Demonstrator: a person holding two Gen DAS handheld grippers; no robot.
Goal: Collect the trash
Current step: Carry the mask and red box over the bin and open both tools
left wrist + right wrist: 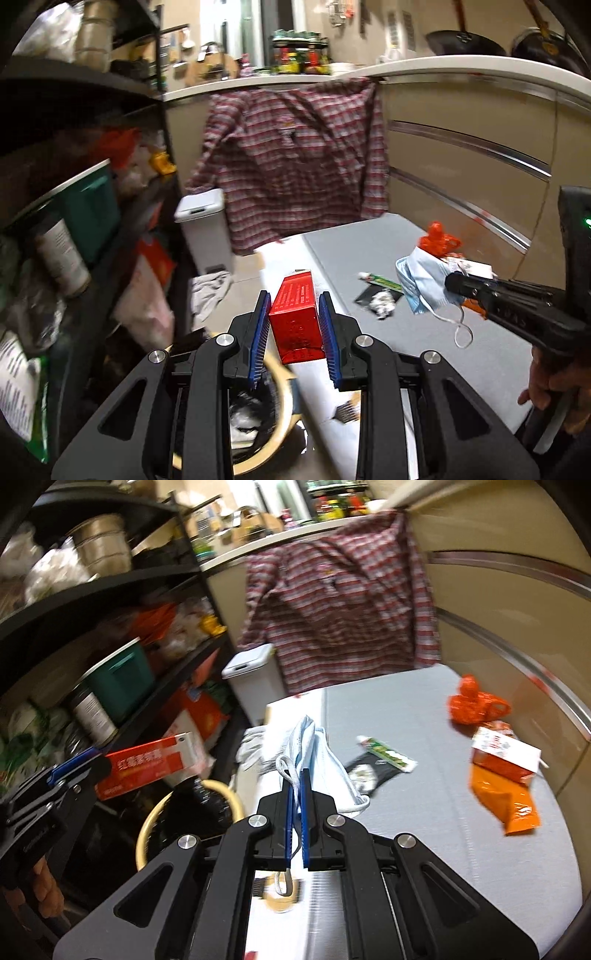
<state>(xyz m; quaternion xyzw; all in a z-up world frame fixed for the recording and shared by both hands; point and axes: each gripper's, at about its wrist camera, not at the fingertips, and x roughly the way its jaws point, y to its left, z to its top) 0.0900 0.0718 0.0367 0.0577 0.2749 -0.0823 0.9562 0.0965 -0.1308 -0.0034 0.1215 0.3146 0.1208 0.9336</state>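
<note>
Left tool (294, 321) part-open, pads clamped on a red carton (297, 319) — held over the desk's (369, 240) left edge, above a round bin (147, 834). Right tool (296, 794) nearly closed, pinching a blue face mask (314, 746) — lifted off the desk.

Black shelving (74, 110), beige cabinets (461, 155), white countertop (406, 68), plaid shirt (291, 155)

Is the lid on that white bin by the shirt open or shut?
Shut. The white bin has its lid lying flat on top in both views, and no gap shows.
</note>
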